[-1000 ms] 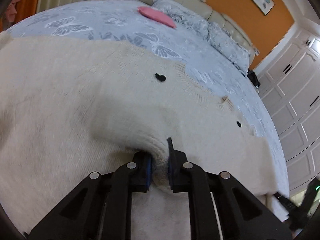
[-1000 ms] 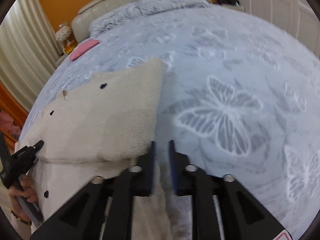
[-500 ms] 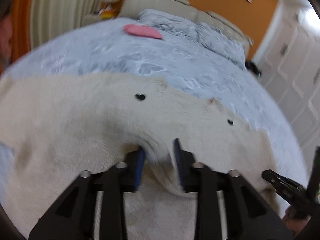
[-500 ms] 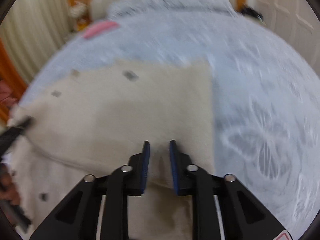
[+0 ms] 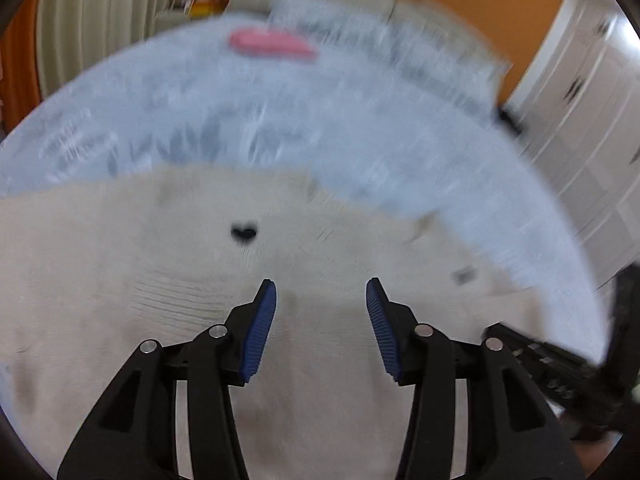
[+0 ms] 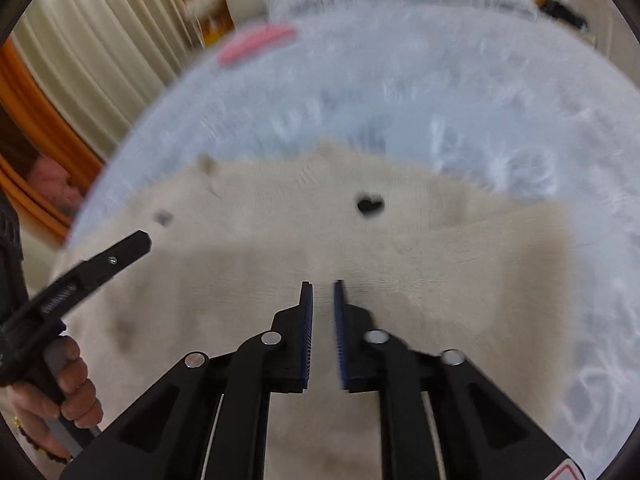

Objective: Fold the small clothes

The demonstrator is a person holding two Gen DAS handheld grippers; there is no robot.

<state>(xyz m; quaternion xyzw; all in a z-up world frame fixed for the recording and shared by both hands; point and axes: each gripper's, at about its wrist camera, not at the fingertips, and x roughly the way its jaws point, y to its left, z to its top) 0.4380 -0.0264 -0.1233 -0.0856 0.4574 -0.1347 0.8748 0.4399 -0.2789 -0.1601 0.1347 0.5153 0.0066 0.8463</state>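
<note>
Sweater (image 5: 320, 380) released: left claw (image 5: 321, 320) is opening, empty; right claw (image 6: 322, 320) has closed, empty.

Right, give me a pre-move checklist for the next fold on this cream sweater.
1. Left gripper free of cloth: ok, jaws opening, nothing between them.
2. Right gripper empty: ok, shut with nothing in the narrow gap.
3. Cream sweater lying flat on the bedspread: ok, its right edge looks straight.
4. Heart button side facing up: ok.
5. Pink item clear of the sweater: ok, far up near the pillows.
6. Fine wrinkles in the knit: cannot tell, both views are blurred.
</note>
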